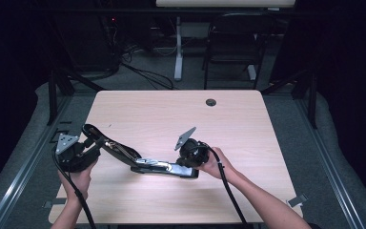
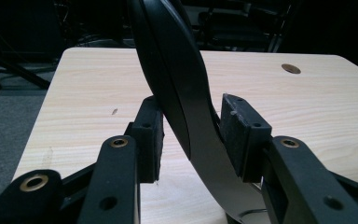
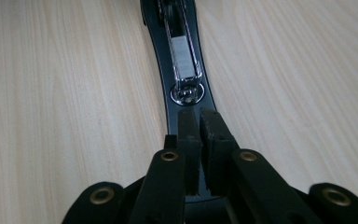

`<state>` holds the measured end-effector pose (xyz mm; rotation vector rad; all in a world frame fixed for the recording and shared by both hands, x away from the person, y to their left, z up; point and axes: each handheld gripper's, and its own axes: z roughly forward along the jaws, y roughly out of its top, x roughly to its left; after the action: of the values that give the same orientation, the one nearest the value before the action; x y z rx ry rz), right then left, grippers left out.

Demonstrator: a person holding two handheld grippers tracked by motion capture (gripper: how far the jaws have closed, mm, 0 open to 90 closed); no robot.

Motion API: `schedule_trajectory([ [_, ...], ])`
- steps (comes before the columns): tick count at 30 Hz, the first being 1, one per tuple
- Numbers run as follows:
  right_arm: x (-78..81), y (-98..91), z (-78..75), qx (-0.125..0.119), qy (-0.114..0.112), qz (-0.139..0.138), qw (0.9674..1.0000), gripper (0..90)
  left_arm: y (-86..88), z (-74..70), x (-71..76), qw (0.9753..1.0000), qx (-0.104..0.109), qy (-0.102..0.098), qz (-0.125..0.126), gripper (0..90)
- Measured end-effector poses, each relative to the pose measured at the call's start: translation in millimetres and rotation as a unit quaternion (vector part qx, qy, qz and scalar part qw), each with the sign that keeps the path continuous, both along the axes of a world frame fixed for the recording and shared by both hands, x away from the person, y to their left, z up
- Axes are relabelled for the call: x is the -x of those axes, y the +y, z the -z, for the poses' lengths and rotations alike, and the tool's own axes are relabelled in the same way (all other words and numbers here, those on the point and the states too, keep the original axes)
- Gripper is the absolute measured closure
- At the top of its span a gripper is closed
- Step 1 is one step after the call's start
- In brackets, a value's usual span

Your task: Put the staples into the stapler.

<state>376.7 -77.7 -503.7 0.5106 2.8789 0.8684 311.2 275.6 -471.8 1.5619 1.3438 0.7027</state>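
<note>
— While the stapler [image 1: 145, 163] lies open, how far along are you?
— Opened, I judge; loading or closing it is left. My left tongs [image 1: 94, 143] pinch its black lid [image 2: 172, 70], raised toward ten o'clock. My right tongs [image 3: 199, 135] are pressed together over the stapler's near end. Its chrome magazine [image 3: 184, 56] is bared, at the table's [image 1: 171, 109] seven o'clock.
</note>
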Motion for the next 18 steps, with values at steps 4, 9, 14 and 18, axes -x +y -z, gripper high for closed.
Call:
schedule_trajectory([
  [4,-2.3,-9.0,4.6,0.031,0.04,0.001,0.9987,88.6,0.0,-0.8,2.7,1.0,0.0,-0.002,0.003,60.3],
  [9,2.0,-10.2,19.3,0.011,0.025,0.026,0.9993,89.0,-2.1,-2.1,4.0,1.0,-0.001,-0.003,0.008,60.5],
  [14,1.7,-6.0,27.9,0.019,0.033,0.032,0.9988,89.5,-3.8,-1.6,4.6,0.9999,0.0,0.0,0.016,60.4],
  [18,0.2,-3.8,34.0,0.03,0.035,0.036,0.9983,90.0,-6.1,-0.8,4.1,0.9998,0.0,0.0,0.021,60.3],
])
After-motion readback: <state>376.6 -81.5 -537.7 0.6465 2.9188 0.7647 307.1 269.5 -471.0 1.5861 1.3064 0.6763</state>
